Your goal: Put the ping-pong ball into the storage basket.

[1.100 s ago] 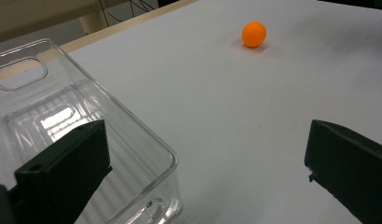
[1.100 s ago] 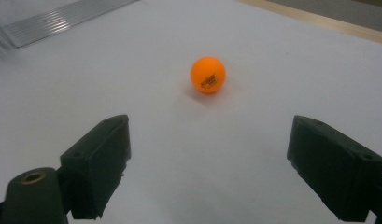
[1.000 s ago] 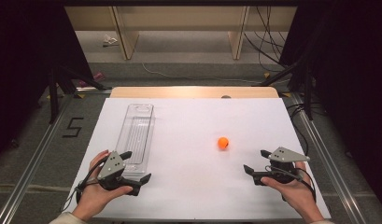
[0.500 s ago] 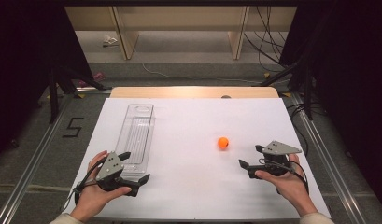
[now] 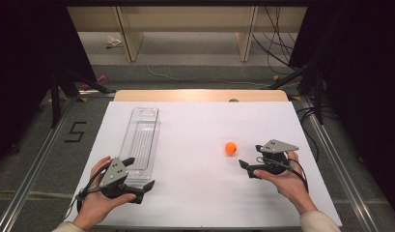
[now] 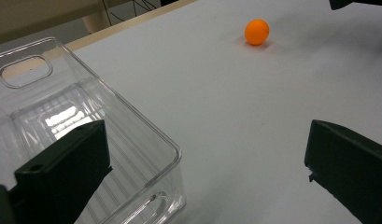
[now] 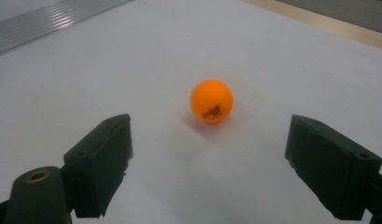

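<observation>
High view: the right gripper, jaws spread, has crept toward the ball at its 11 o'clock; likely an approach to grasp. Left gripper, spread, rests by the tray. Right gripper view: ball lies ahead at 12; next, advance and close.

Orange ball, small dark print; clear ribbed tray; white table; black jaws, both grippers.
</observation>
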`<state>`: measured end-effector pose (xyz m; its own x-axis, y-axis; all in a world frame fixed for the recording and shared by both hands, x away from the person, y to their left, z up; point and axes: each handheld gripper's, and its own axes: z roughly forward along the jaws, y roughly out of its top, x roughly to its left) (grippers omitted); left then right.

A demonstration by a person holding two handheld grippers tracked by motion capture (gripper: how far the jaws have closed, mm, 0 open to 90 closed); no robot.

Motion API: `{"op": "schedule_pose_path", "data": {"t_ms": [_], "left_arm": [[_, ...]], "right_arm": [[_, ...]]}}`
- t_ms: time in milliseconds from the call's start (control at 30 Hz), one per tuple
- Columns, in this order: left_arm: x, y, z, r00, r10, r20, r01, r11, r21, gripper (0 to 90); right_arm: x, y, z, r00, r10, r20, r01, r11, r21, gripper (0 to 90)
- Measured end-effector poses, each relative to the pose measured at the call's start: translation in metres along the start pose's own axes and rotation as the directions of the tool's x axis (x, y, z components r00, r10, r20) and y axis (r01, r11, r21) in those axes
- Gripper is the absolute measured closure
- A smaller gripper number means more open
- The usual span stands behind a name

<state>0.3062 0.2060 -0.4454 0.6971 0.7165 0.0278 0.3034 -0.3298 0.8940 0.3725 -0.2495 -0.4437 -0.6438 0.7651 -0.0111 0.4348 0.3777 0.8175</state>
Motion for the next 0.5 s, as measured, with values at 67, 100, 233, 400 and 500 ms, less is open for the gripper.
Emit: {"op": "schedule_pose_path", "data": {"t_ms": [67,100,233,400,500], "left_arm": [[0.0,0.0,0.0,1.0,0.0,0.0,0.0,1.0,0.001,0.0],[0.0,0.0,0.0,1.0,-0.001,0.0,0.001,1.0,0.001,0.0],[0.0,0.0,0.0,1.0,-0.001,0.001,0.001,1.0,-0.002,0.0],[0.0,0.0,0.0,1.0,0.0,0.004,0.0,1.0,-0.002,0.0],[0.0,0.0,0.0,1.0,0.0,0.004,0.0,1.0,-0.003,0.0]], "right_arm": [[0.0,0.001,0.003,1.0,0.0,-0.001,0.0,1.0,0.0,15.9],[0.001,0.004,0.008,1.0,-0.004,-0.005,0.004,1.0,0.008,15.9],[0.003,0.008,0.019,0.9999,-0.014,-0.005,0.014,1.0,0.023,15.9],[0.002,0.012,0.031,0.9999,-0.014,-0.007,0.014,0.999,0.036,15.9],[0.001,0.013,0.035,0.9999,-0.013,-0.006,0.013,0.999,0.041,15.9]]}}
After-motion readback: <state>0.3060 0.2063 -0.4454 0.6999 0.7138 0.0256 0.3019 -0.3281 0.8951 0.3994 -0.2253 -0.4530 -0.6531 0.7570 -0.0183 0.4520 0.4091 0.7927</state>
